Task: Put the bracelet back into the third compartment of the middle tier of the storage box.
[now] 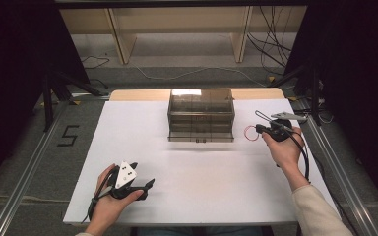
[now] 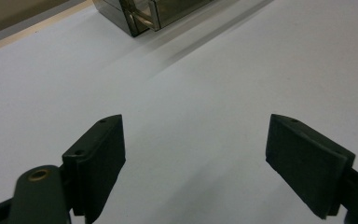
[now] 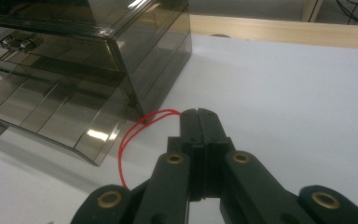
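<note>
A smoked clear plastic drawer box (image 1: 201, 116) stands at the back middle of the white table (image 1: 202, 187); its lowest drawer (image 3: 51, 112) is pulled out. A thin red loop, like a rubber band (image 1: 250, 132), hangs from my right gripper (image 1: 259, 129), which is shut on it just right of the box. In the right gripper view the red loop (image 3: 133, 135) curves from the closed jaws toward the box's corner. My left gripper (image 1: 147, 186) rests low at the front left, open, with only bare table between its fingers (image 2: 98, 158).
A wooden strip (image 1: 128, 95) edges the table's far side, with a shelf frame and cables on the floor behind. Metal rails (image 1: 24, 172) run along both sides. A "5" is marked on the floor at left (image 1: 68, 135).
</note>
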The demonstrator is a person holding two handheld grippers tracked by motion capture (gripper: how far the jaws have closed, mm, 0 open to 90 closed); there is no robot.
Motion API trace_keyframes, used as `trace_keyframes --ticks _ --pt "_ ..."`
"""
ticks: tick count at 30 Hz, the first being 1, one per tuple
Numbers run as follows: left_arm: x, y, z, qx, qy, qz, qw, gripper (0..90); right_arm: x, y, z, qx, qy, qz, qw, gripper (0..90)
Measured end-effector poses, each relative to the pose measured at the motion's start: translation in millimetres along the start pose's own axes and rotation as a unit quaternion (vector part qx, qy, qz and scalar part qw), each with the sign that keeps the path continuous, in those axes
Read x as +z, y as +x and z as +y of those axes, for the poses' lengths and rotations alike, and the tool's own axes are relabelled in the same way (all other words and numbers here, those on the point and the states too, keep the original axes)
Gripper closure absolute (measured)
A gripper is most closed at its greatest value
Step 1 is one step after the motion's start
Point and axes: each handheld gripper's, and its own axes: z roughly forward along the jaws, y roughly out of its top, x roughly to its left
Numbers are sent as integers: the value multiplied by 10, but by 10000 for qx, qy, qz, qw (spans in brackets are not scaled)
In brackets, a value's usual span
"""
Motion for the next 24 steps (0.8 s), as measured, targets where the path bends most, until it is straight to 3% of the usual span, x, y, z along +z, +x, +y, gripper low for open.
trace_keyframes --ticks 24 --pt "0 -2 1 -3 -10 3 10000 196 -29 51 125 11 -179 29 9998 900"
